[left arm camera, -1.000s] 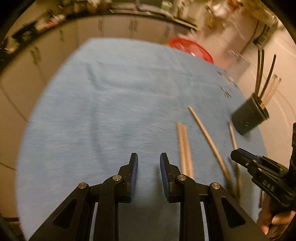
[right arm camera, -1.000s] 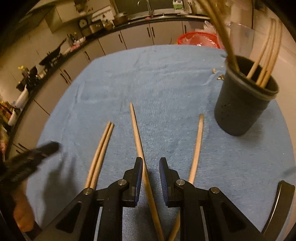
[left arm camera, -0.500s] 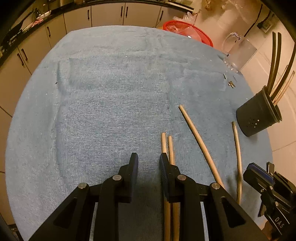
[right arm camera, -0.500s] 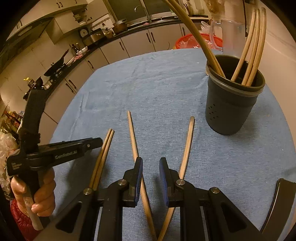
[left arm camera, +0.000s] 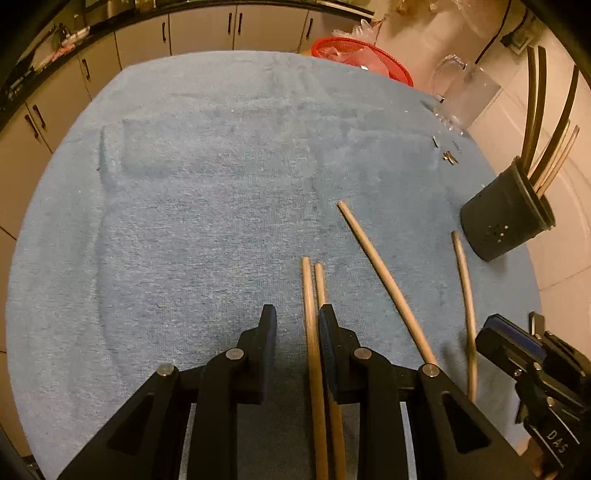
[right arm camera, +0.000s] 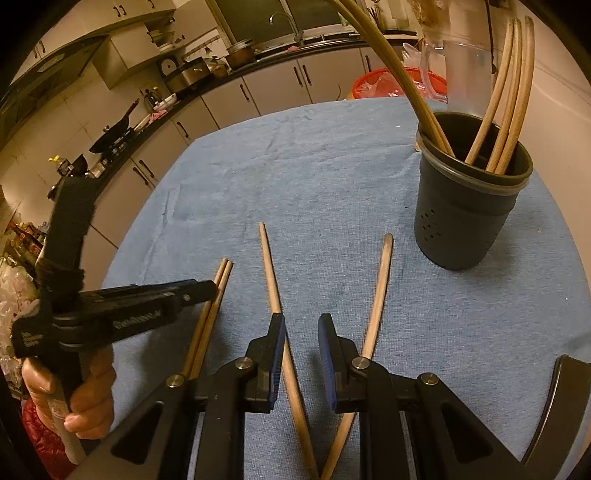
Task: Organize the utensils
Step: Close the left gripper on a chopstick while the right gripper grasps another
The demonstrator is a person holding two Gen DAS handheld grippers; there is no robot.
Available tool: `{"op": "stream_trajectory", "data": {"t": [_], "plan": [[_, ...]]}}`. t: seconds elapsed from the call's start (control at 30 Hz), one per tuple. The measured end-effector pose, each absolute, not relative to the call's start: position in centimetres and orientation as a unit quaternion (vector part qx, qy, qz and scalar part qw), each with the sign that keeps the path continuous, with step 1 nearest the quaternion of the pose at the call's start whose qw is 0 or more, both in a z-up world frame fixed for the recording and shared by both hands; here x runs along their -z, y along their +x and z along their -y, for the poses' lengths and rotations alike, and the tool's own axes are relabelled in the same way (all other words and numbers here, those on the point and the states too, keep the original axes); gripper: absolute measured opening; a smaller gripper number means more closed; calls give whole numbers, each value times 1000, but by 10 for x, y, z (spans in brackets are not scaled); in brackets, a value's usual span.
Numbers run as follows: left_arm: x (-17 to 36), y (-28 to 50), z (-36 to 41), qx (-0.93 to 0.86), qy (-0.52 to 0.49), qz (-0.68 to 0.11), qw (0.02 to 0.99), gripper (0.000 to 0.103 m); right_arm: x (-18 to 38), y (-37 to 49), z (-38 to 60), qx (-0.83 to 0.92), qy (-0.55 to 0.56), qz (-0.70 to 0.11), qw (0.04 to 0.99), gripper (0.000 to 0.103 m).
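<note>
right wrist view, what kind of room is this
Most likely a home kitchen: a counter over a run of cabinets, a sink tap, and pans on a stove. The table wears a blue cloth.

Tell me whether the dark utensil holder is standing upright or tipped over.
Upright. The dark holder stands on its base on the blue cloth, mouth upward, with several chopsticks leaning inside it.

The left hand-held gripper (left arm camera: 295, 325) slides across the tabletop toward the paired chopsticks (left arm camera: 312, 332), which now run up between its fingers, one against the right finger.
</note>
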State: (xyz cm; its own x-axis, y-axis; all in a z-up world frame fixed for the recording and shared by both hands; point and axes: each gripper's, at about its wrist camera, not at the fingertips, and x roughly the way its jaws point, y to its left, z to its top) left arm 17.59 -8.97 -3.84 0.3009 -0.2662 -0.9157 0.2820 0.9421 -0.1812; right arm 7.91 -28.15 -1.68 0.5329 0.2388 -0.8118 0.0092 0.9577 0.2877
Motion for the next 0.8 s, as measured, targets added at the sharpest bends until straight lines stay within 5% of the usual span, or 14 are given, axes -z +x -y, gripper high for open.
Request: {"op": "stream_trajectory", "data": {"t": [0.2, 0.33, 0.8], "plan": [[37, 168, 75, 160, 22, -560, 812, 23, 18, 84, 278, -68, 121, -485, 863, 21], [37, 165, 54, 136, 26, -556, 820, 11, 21, 96, 271, -68, 111, -491, 861, 21], [36, 163, 39, 148, 0, -554, 819, 10, 51, 206, 221, -95, 26, -549, 830, 22]]}}
